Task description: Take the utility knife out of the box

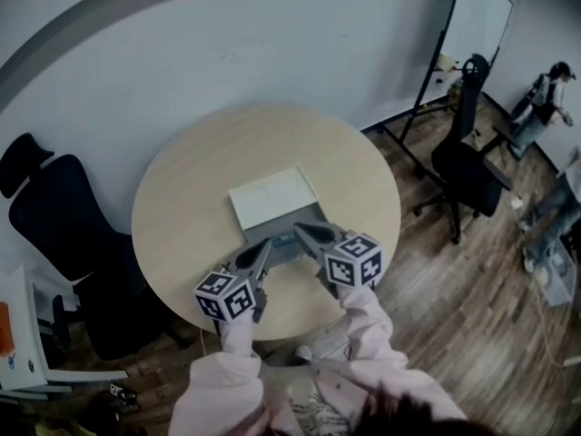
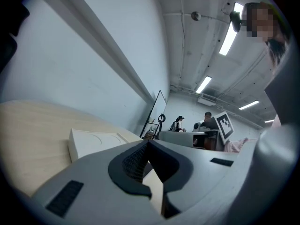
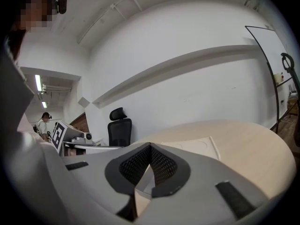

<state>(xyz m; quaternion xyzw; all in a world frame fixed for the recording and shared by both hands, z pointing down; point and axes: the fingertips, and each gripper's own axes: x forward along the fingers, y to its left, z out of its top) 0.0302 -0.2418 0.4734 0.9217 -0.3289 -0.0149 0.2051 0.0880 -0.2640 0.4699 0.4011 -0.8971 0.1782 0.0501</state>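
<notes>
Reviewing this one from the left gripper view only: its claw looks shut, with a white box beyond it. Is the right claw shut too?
Observer: Yes, the right claw is shut, nothing in it.
Operator: Where is it?
Observer: In the head view its tip is at the box's near side, close to the left claw, a grey part between them.
Operator: Anything beside the table?
Observer: A black chair stands at its left in the head view.
</notes>
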